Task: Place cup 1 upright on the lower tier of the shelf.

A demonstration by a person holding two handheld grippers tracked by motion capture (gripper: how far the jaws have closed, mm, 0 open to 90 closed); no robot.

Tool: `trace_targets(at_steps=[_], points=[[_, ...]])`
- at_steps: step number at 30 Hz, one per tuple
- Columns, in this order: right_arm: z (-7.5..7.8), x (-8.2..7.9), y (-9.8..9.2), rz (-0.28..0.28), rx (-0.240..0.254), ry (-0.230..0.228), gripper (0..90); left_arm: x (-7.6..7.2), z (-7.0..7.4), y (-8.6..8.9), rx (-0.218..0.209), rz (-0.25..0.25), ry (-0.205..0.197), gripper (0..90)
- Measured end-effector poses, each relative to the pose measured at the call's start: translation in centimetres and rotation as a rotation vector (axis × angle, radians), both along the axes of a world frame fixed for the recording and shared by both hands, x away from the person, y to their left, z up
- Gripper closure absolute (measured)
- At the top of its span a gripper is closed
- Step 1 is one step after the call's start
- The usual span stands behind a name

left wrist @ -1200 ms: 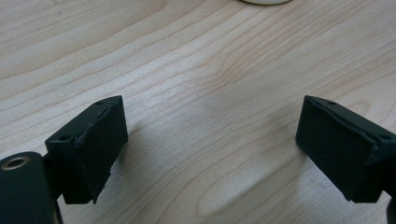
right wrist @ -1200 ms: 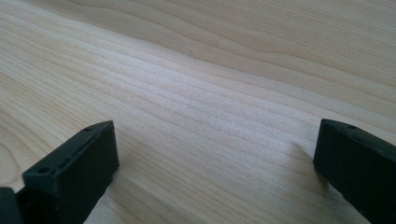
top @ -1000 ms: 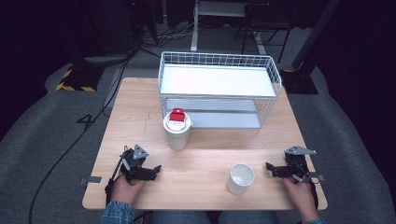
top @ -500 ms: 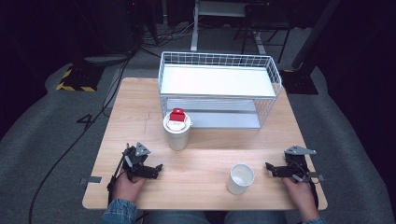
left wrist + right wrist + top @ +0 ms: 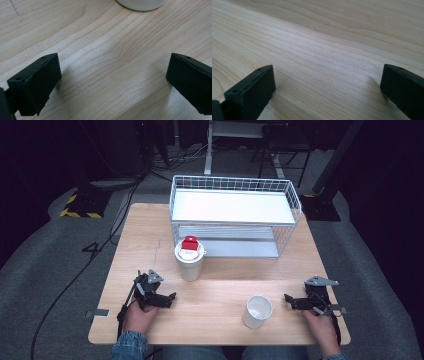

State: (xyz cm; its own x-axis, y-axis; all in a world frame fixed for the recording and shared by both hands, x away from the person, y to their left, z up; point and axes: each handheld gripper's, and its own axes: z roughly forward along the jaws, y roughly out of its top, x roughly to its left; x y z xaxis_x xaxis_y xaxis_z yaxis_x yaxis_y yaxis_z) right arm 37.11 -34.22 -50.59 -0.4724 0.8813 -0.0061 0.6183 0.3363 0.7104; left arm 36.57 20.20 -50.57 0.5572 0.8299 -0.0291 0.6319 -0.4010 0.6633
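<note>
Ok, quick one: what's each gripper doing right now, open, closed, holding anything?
Left gripper: open, holding nothing, resting low on the table.
Right gripper: open, holding nothing, also low on the table.

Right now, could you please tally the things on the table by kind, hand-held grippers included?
White cups: 2, one carrying a red block, one open and empty
Red blocks: 1
White wire shelf racks: 1
Hand-held grippers: 2, left, right, both open
Total: 6
</note>
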Motion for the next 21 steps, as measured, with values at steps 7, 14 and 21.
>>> trace_targets(at_steps=[7, 14, 21], points=[[0.1, -0.1, 0.0, 0.012, 0.003, -0.002, 2.8, 0.0, 0.0, 0.0, 0.000, 0.000, 0.000, 0.4], [0.6, -0.5, 0.0, 0.038, 0.017, -0.021, 3.7, 0.0, 0.0, 0.0, -0.002, 0.001, 0.000, 0.4], [2.0, -1.6, -0.4, 0.045, 0.090, -0.043, 3.7, 0.0, 0.0, 0.0, 0.000, 0.001, 0.000, 0.4]])
